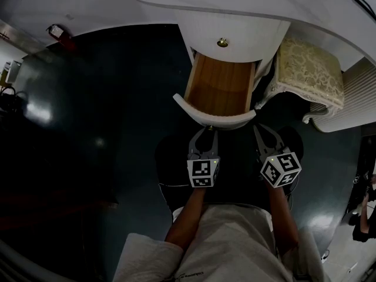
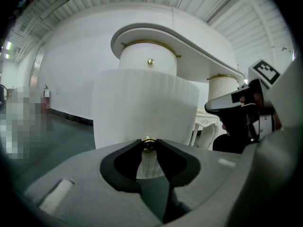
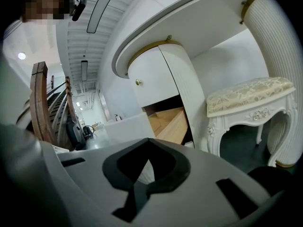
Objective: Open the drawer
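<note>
At the drawer front (image 1: 214,120), left hand-held gripper (image 1: 206,132) clamps the knob (image 2: 148,144), hidden in head view; right hand-held gripper (image 3: 149,142) closed, empty.

White ribbed drawer (image 1: 214,118) with honey-wood inside, gold knob (image 2: 148,143); cream damask stool (image 1: 308,72) on dark teal floor (image 1: 88,110)

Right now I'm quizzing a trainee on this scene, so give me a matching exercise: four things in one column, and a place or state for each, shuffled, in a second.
Things:
1. lower drawer
2. left gripper
3. right gripper
4. cushioned stool

Places or states:
A. jaws together, holding nothing
B. stands beside the cabinet, to its right in the head view
C. pulled out, wooden inside showing
D. shut on a brass knob

Pairs: 1-C, 2-D, 3-A, 4-B
</note>
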`<action>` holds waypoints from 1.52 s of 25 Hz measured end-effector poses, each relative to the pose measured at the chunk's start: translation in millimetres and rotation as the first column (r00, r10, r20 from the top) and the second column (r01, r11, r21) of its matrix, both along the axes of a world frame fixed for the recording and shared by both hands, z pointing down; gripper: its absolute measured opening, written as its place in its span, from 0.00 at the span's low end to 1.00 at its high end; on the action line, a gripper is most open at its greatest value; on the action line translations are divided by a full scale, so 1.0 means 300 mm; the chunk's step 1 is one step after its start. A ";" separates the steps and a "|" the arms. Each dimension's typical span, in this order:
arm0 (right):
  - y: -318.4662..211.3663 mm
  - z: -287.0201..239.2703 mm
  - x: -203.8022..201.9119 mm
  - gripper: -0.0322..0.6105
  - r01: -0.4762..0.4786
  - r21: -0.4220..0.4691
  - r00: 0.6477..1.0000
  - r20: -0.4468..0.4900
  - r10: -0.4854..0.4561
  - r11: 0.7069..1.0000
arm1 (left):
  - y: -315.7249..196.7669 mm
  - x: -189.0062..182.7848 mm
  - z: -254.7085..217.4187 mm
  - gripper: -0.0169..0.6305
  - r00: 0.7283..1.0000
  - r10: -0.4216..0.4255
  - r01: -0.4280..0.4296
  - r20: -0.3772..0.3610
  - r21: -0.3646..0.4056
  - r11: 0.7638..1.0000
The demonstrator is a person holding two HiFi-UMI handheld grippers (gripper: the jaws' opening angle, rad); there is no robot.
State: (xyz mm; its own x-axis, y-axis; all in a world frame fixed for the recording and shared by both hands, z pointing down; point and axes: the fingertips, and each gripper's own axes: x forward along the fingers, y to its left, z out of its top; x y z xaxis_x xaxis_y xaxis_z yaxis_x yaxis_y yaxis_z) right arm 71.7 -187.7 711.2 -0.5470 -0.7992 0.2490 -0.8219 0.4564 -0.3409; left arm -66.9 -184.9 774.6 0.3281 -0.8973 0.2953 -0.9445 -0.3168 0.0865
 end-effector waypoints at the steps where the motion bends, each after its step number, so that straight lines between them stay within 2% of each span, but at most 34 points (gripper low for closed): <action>1: 0.003 0.002 -0.005 0.07 0.003 -0.001 1.000 0.001 -0.003 1.000 | 0.005 -0.002 0.000 0.19 1.000 -0.002 0.002 -0.001 0.001 1.000; 19: 0.008 0.015 0.008 0.07 -0.031 0.013 1.000 -0.005 0.031 0.999 | 0.046 -0.012 0.001 0.19 1.000 0.006 -0.006 -0.004 0.016 1.000; 28: -0.007 -0.014 0.075 0.07 -0.117 0.040 0.993 0.012 0.116 0.992 | 0.055 -0.014 0.003 0.19 1.000 -0.007 0.007 0.003 0.045 0.999; 31: -0.020 -0.014 0.098 0.07 -0.144 0.043 0.989 0.033 0.143 0.989 | 0.053 -0.012 0.002 0.19 1.000 -0.019 0.018 0.020 0.058 0.998; 34: -0.042 -0.017 0.116 0.07 -0.171 0.038 0.983 0.067 0.168 0.985 | 0.055 -0.014 0.002 0.19 0.997 -0.015 0.011 0.072 0.060 0.998; 36: -0.073 -0.033 0.132 0.07 -0.201 0.027 0.975 0.100 0.197 0.979 | 0.052 -0.021 0.002 0.20 0.994 -0.019 0.014 0.110 0.044 0.999; 38: -0.095 -0.057 0.144 0.07 -0.215 0.014 0.973 0.090 0.213 0.977 | 0.063 -0.021 -0.002 0.22 0.992 -0.024 0.024 0.122 -0.001 1.000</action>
State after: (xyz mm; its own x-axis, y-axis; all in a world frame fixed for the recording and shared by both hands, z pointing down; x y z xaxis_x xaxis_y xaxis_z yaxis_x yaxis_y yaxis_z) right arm 114.7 -216.2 694.1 -0.3818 -0.9050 0.1875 -0.8686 0.2819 -0.4076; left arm -73.3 -166.1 773.9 0.2678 -0.9037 0.3340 -0.9555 -0.2937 -0.0285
